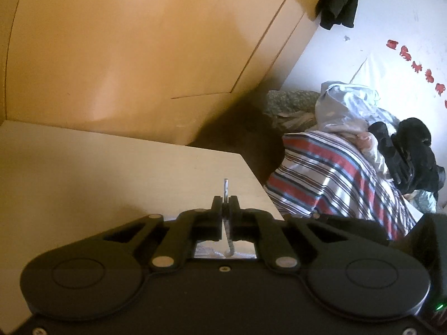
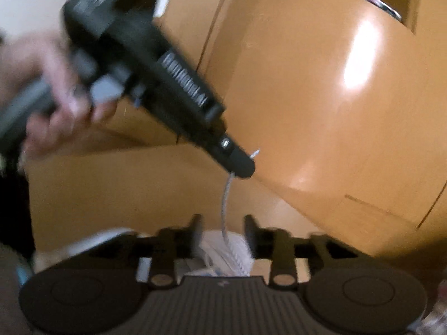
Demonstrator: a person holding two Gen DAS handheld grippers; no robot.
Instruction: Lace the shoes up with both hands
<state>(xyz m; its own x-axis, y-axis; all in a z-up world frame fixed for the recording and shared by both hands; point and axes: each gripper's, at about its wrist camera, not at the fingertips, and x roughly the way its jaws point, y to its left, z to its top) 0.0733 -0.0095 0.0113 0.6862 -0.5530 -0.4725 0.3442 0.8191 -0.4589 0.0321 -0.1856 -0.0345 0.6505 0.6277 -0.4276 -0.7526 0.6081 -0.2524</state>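
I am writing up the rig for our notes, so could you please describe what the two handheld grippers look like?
Both are matte black plastic. Each of the left gripper and right gripper has two round discs at its base, linkage arms with silver rivets and flat black fingers. The left gripper's long body carries white lettering, too blurred to read.

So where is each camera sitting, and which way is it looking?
Left wrist: sits on the left tongs, looking over a pale tabletop at striped cloth; they pinch the thin grey-white shoelace.
Right wrist: sits on the right tongs, open above the white shoe, facing an orange wooden cabinet; a hand shows.
Shared: the lace and the left tongs.
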